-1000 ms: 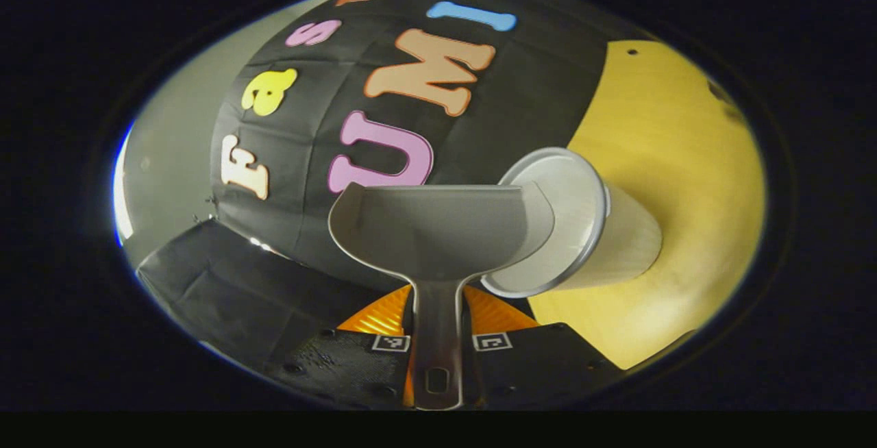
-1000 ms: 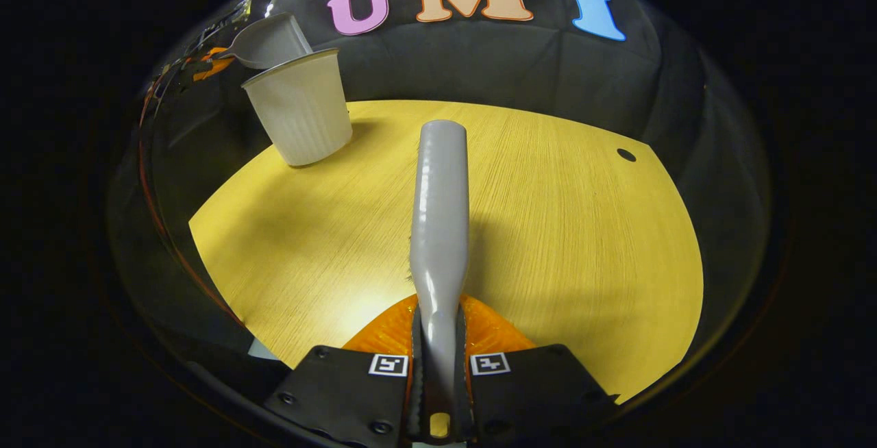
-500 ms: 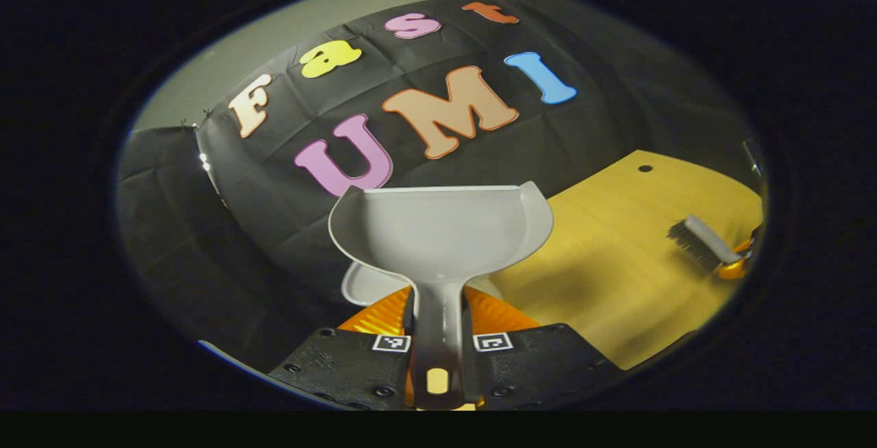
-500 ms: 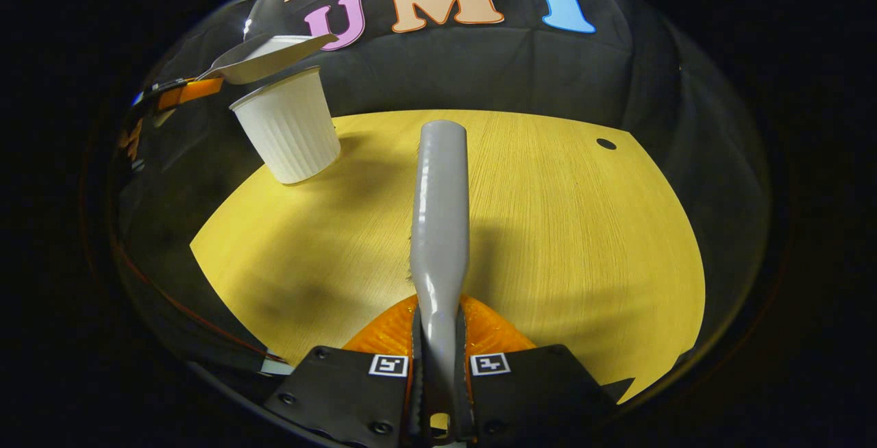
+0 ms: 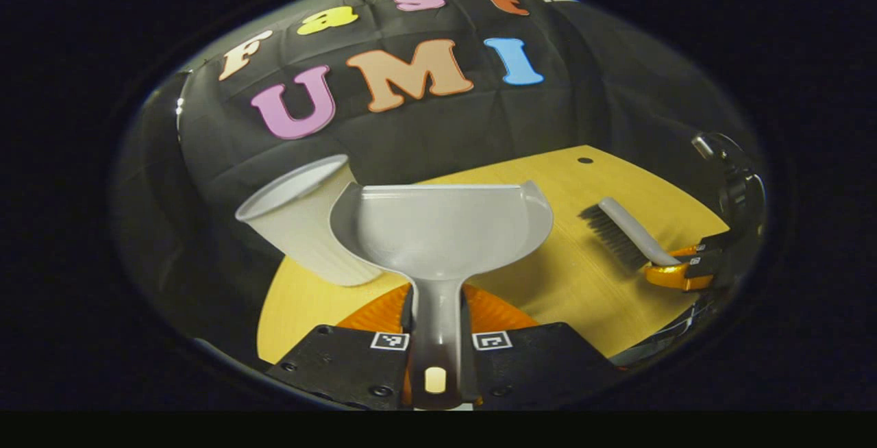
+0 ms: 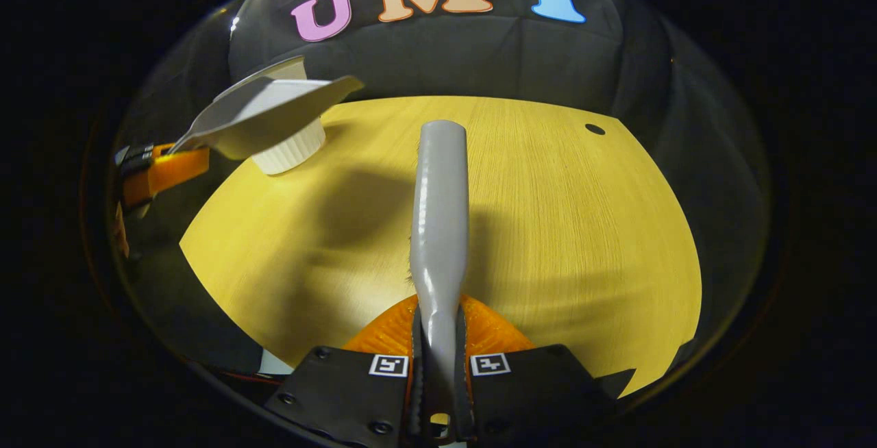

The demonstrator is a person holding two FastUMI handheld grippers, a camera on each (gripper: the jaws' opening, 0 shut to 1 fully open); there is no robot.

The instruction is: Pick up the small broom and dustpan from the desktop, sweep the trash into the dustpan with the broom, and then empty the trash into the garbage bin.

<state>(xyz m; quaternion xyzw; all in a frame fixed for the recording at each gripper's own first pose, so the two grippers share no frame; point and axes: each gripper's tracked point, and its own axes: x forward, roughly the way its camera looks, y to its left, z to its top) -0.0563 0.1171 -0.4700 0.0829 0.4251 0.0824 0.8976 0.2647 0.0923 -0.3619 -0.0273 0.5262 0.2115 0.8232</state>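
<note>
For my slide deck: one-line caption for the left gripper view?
Left gripper holds an empty dustpan beside the white bin.

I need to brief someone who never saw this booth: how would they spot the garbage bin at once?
Start at the yellow wooden desktop. At its far corner by the black wall stands the garbage bin, a white ribbed cup-shaped tub. It's the only container, beside the grey dustpan.

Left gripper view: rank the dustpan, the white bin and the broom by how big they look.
1. dustpan, though it sits nearest the camera, so that flatters it.
2. white bin, partly hidden behind the dustpan.
3. broom, farthest off, held in the right gripper.
</note>
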